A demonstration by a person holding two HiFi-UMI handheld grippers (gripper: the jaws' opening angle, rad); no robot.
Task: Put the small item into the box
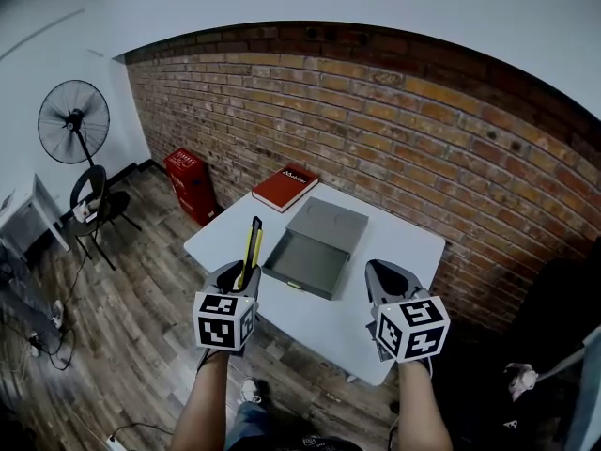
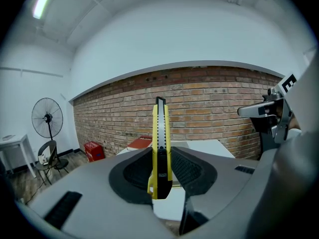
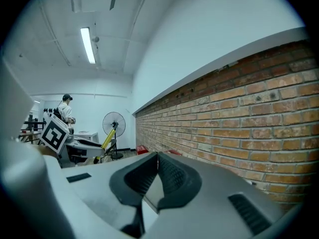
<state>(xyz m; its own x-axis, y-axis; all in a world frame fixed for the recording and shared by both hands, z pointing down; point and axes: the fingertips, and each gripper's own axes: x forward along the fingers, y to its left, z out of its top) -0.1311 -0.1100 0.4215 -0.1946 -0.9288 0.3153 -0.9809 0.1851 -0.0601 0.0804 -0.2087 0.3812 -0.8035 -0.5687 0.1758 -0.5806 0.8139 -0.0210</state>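
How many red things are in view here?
2. A red book lies on the table's far corner; a red container stands on the floor by the brick wall. More may be hidden.

Utility knife [image 2: 160, 128]: smooth yellow plastic body, slight gloss, black insert.
Left gripper [image 2: 162, 156]: grey matt plastic shell; pads [image 2: 133, 173] black, matt, finely ribbed.
Box [image 1: 302, 259]: grey, matt.
Table [image 1: 404, 242]: smooth white top.
Wall [image 1: 423, 130]: rough red brick.
Floor [image 1: 141, 280]: wood-look planks.

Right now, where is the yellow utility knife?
Head view, left side: the yellow utility knife stands clamped in the left gripper, pointing away, just left of the open grey box on the white table.
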